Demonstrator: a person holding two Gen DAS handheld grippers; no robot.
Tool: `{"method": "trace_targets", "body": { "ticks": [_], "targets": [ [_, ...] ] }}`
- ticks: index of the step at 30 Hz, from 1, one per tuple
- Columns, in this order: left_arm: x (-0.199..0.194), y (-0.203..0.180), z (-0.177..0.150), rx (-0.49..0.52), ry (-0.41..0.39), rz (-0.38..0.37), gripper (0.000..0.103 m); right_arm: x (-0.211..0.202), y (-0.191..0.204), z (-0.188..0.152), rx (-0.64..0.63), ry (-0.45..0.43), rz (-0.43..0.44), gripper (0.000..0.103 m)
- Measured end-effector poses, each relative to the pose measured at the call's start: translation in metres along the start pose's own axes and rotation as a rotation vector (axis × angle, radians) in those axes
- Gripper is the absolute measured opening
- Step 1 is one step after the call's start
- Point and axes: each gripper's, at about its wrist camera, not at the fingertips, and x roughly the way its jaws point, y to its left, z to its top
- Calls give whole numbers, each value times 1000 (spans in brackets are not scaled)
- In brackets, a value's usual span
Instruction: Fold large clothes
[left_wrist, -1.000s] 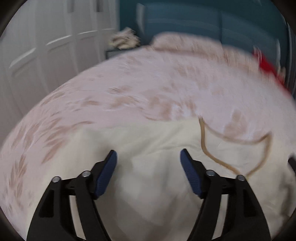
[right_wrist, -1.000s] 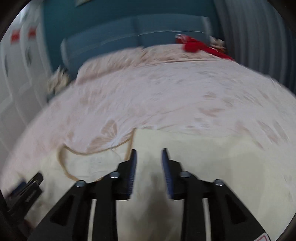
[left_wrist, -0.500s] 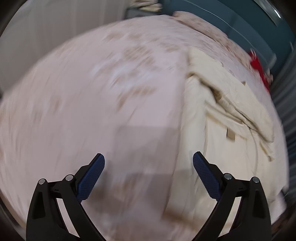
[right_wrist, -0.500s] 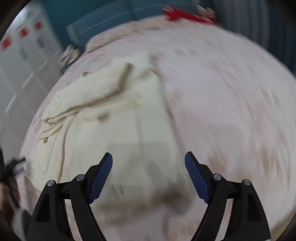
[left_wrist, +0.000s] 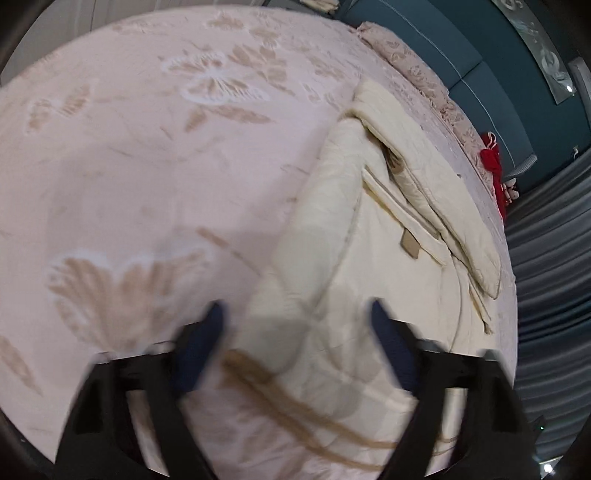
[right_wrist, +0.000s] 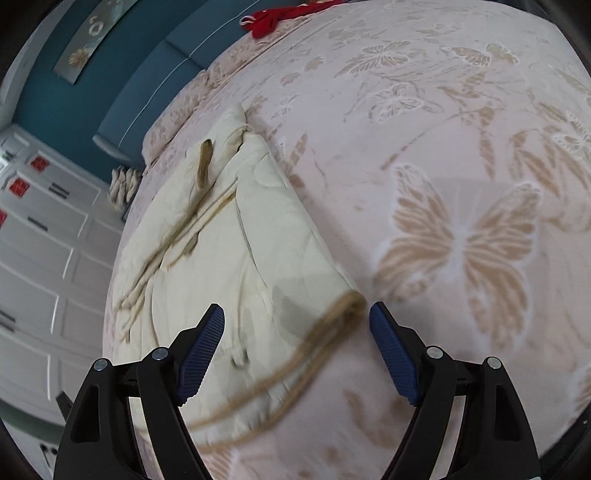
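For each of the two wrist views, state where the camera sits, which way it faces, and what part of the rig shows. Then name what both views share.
Left wrist: on the left gripper, looking down at the bed; its open blue-padded fingers show.
Right wrist: on the right gripper, facing down likewise; open fingers show.
Shared: the cream quilted garment with tan trim, the pink butterfly-patterned bedspread, the red cloth.

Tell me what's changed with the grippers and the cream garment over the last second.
Both grippers let go: the right gripper, nearly shut a second ago, now gapes like the left gripper. Both pulled back above the bed. The cream garment now lies in a long folded strip. The red cloth stayed put.
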Motion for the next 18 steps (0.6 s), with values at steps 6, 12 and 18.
{"method": "trace_targets", "body": {
  "ticks": [6,12,18],
  "targets": [
    [-19,-16,-5,64,-8,50,9,-4,7,2,12,9,-23,5],
    [-76,-19,-16,151,-75,17,5,-54,13,-5,-62,0,50,2],
    [-141,-6,-62,227,-53,-8,4,-119,22,-32,-241,42,22,2]
  ]
}}
